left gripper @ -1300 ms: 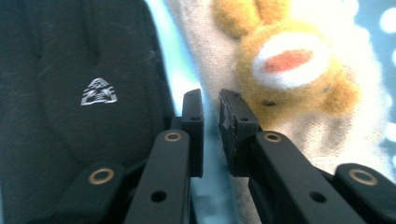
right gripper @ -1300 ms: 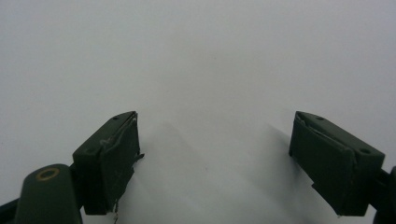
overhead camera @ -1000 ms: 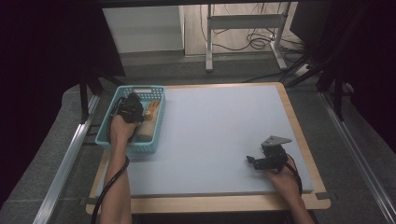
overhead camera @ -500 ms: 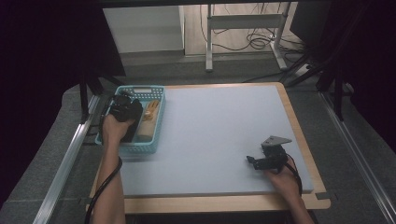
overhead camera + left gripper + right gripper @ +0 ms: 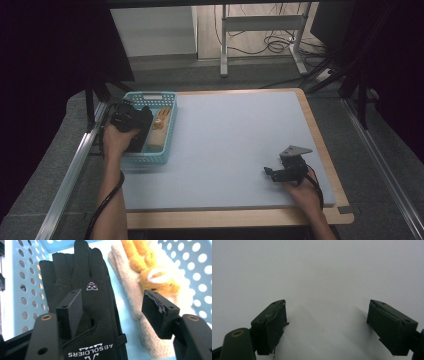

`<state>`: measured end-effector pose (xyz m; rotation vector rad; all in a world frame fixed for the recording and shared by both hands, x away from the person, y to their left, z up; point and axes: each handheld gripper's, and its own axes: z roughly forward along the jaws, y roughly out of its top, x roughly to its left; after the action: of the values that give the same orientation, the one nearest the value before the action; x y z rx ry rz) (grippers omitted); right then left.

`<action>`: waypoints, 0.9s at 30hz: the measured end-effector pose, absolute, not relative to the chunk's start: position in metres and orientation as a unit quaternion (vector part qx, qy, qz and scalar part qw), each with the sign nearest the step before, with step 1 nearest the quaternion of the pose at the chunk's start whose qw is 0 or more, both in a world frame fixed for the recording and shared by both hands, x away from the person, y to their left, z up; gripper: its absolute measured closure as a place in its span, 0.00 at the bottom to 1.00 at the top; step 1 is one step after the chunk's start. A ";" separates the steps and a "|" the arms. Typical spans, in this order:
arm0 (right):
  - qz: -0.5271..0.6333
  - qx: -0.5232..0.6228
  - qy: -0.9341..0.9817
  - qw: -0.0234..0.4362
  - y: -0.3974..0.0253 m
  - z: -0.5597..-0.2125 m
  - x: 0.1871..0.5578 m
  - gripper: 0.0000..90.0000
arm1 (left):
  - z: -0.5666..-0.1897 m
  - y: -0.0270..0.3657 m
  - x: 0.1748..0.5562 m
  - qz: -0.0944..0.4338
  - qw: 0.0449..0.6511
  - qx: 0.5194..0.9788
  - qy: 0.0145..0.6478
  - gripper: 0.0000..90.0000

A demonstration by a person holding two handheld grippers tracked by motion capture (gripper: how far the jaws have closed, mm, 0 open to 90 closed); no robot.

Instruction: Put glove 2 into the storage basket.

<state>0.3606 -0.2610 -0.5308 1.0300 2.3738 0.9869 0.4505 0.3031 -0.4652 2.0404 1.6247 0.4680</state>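
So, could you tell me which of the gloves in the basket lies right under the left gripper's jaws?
The black glove with the white lettering; the fuzzy beige-and-orange glove lies beside it.

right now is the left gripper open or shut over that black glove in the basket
Open. In the left gripper view the left gripper has its jaws spread wide above the black glove, which lies flat in the blue basket, ungripped.

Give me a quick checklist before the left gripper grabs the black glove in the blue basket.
1. Left gripper open: ok, jaws wide apart.
2. Black fabric glove between the jaws: ok, though one jaw sits over it.
3. Beige and orange fuzzy glove outside the grab: cannot tell, it lies close beside.
4. Perforated blue plastic basket steady: cannot tell.
5. Right gripper out of the way: ok, open over the grey mat.
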 end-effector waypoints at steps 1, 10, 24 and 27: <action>0.350 0.365 0.842 0.185 -0.261 -0.531 0.361 0.17 | -0.465 0.304 0.449 0.172 0.246 0.747 0.594 0.35; 0.350 0.365 0.842 0.185 -0.261 -0.531 0.361 0.17 | -0.458 0.304 0.438 0.176 0.259 0.749 0.583 0.28; 0.350 0.365 0.842 0.186 -0.261 -0.531 0.360 0.17 | -0.448 0.311 0.419 0.178 0.292 0.742 0.576 0.16; 0.350 0.366 0.842 0.185 -0.261 -0.531 0.360 0.17 | -0.446 0.311 0.416 0.181 0.293 0.744 0.573 0.13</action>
<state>0.3605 -0.2609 -0.5308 1.0315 2.3724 0.9872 0.4155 0.3106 -0.4464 1.9815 1.5257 0.4826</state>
